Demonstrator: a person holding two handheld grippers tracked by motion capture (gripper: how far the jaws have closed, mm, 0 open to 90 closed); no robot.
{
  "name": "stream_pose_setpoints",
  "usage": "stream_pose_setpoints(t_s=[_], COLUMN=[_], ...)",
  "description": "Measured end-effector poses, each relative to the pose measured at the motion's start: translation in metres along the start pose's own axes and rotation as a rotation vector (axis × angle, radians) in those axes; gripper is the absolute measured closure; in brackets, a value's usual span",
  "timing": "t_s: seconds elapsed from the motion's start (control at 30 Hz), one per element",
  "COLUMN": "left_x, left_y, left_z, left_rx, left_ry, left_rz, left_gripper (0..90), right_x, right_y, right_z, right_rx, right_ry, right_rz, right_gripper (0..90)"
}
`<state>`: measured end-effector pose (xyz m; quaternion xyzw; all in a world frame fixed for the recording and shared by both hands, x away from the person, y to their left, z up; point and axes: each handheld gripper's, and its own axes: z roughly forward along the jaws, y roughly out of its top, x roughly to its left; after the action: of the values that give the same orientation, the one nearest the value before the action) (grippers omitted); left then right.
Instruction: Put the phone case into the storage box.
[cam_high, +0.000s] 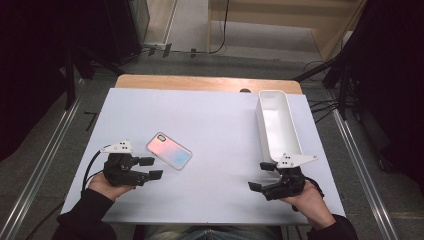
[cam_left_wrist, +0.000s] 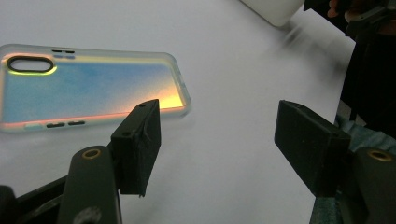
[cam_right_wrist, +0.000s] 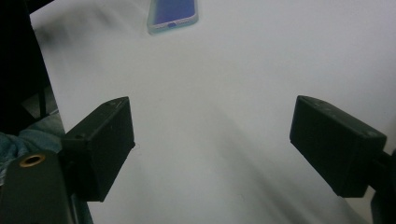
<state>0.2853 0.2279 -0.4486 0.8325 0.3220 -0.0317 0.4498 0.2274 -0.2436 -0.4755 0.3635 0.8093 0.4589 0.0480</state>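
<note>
At the lower left of the high view, the left tool (cam_high: 152, 168) rests on the white desk (cam_high: 220, 125) with its jaws spread and nothing in them. The phone case (cam_high: 169, 150) lies flat just beside it. A white bin (cam_high: 278, 125) stands upper right. At the lower right, the right tool (cam_high: 262, 176) is spread too, pinching nothing.

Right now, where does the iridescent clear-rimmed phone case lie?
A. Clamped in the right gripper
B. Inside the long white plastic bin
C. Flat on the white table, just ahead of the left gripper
C: the phone case lies flat on the table, just beyond the open left gripper.
</note>
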Motion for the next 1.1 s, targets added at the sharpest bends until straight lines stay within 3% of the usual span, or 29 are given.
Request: stream_pose_setpoints(t_s=[0.63,0.77,0.97,1.1], left_x=[0.0006,0.0008,0.0015,0.0025], left_y=[0.0001,0.0001,-0.0001,0.0000], left_z=[-0.0003,0.0001,-0.0007,-0.0018], left_rx=[0.004,0.005,0.002,0.004], left_ry=[0.002,0.003,-0.002,0.013], left_rz=[-0.006,-0.006,-0.011,-0.009], left_gripper=[31.7,31.7,31.7,31.7], right_x=[0.0006,0.0022,0.0038,0.0045], right_y=[0.0008,0.0054,0.0076,0.0086], right_z=[-0.0001,-0.0007,0.0011,0.0024], right_rx=[0.008,-0.027,-0.016,-0.015], right_ry=[-0.001,0.001,0.002,0.003], right_rz=[0.007,-0.002,0.004,0.000], right_gripper=[12.5,12.5,12.5,12.5])
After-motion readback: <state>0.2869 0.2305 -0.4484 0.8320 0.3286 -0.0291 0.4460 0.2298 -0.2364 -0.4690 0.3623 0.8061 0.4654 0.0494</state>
